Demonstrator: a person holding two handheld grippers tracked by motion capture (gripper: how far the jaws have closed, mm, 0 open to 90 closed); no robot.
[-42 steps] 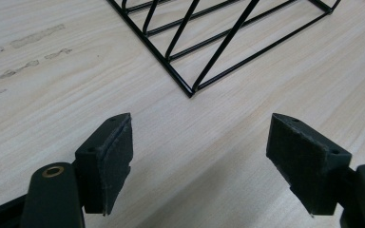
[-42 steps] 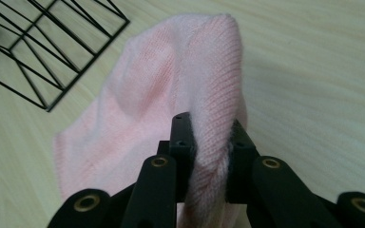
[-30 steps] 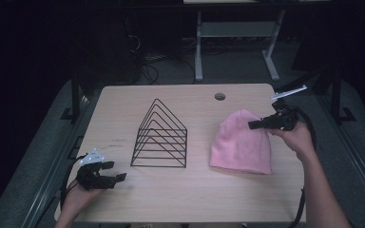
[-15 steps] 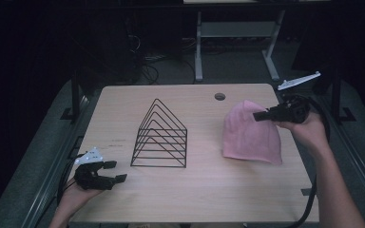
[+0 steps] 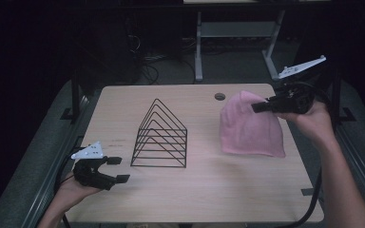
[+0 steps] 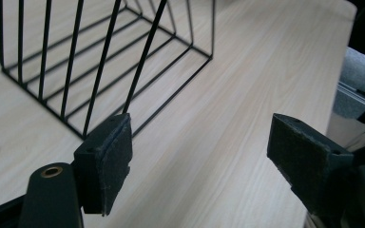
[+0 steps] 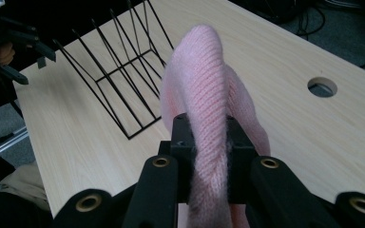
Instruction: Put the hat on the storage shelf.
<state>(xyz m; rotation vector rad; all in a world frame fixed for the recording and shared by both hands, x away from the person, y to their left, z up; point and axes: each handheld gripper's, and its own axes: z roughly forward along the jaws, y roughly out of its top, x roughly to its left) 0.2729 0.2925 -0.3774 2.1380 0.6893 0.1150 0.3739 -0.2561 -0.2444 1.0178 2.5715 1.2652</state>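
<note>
The right gripper [image 5: 258, 107] is clamped on a fold of the pink knitted hat [image 5: 250, 128] and holds its top lifted, while the lower edge of the hat rests on the counter [image 5: 204, 190] at the right side. In the right gripper view the pink knitted hat [image 7: 204, 109] rises between the closed jaws and hides the counter behind it; the lower part of the fabric is cut off at the bottom edge.

The left gripper [image 5: 116, 170] sits at the near left corner of the counter with its jaws wide apart and nothing between them. The black wire rack [image 5: 160, 137] stands in the middle, apart from the hat. In the left gripper view the black wire rack [image 6: 100, 61] is cut by the top edge. A round hole [image 5: 219, 97] is near the far edge. The room behind is too dark to read well.
</note>
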